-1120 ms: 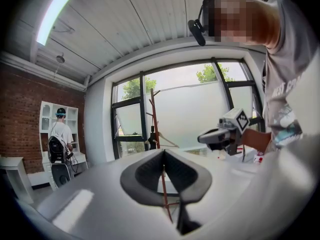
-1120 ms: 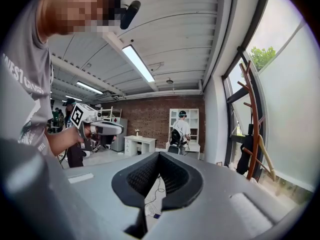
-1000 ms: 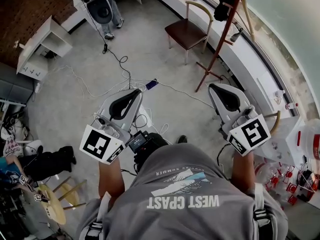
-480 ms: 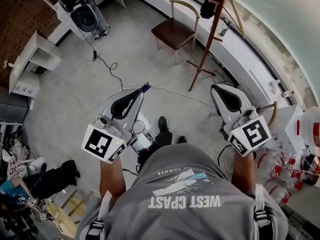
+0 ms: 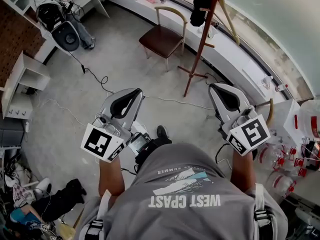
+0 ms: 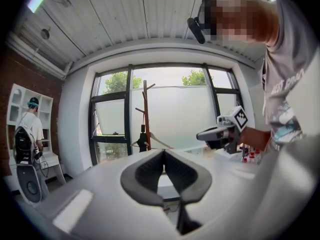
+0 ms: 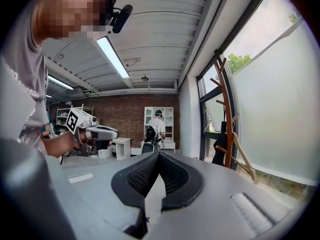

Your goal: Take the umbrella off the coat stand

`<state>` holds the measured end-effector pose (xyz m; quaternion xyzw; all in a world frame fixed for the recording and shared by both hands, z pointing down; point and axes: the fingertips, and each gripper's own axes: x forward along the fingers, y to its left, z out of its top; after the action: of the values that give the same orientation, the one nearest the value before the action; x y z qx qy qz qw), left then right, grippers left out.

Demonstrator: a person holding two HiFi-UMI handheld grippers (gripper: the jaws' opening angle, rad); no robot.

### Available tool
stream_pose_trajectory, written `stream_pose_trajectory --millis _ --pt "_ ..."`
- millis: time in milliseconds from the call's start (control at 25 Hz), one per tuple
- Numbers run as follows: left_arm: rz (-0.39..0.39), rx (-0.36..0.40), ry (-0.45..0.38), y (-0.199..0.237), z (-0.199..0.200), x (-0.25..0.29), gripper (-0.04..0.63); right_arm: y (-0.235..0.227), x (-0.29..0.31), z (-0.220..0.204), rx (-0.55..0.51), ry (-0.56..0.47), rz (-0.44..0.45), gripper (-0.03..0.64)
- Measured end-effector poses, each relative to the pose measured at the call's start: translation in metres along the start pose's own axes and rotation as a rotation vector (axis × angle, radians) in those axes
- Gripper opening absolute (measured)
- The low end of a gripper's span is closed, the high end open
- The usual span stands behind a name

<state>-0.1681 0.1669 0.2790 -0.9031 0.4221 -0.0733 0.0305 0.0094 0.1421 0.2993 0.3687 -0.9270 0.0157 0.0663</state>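
The coat stand (image 5: 200, 41) is a red-brown pole with pegs, standing by the window ledge ahead of me. A black folded umbrella (image 5: 201, 4) hangs near its top, beside a tan wooden rod (image 5: 227, 19) with a hooked end. The left gripper view shows the stand (image 6: 145, 109) and umbrella (image 6: 142, 140) far off; the right gripper view has the stand (image 7: 227, 114) and umbrella (image 7: 220, 149) to its right. My left gripper (image 5: 138, 92) and right gripper (image 5: 214, 88) are held level, well short of the stand, both shut and empty.
A wooden chair (image 5: 160, 36) stands left of the stand. Cables (image 5: 100, 79) trail over the floor. A person with a backpack (image 5: 52, 14) is at the far left by white shelves (image 5: 25, 79). A table with bottles (image 5: 295, 154) is close on my right.
Both grippers have moved across the room toward the coat stand. In the head view the stand, chair and floor have slid left and downward. The jaws have stayed shut.
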Motion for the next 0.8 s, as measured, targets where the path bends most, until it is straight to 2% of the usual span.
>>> stream_pose_trajectory --millis 360,600,800 --pt "-0.108 -0.006 -0.04 0.059 -0.005 0.026 0.003 -0.007 0.045 0.01 -0.004 0.013 -0.106 0.002" --pt "-0.183 -0.022 -0.053 0.073 -0.012 0.043 0.002 -0.01 0.058 0.012 -0.01 0.032 -0.155 0.002" --pt "-0.176 -0.034 -0.057 0.078 -0.016 0.06 0.002 -0.031 0.066 0.006 -0.001 0.04 -0.154 0.002"
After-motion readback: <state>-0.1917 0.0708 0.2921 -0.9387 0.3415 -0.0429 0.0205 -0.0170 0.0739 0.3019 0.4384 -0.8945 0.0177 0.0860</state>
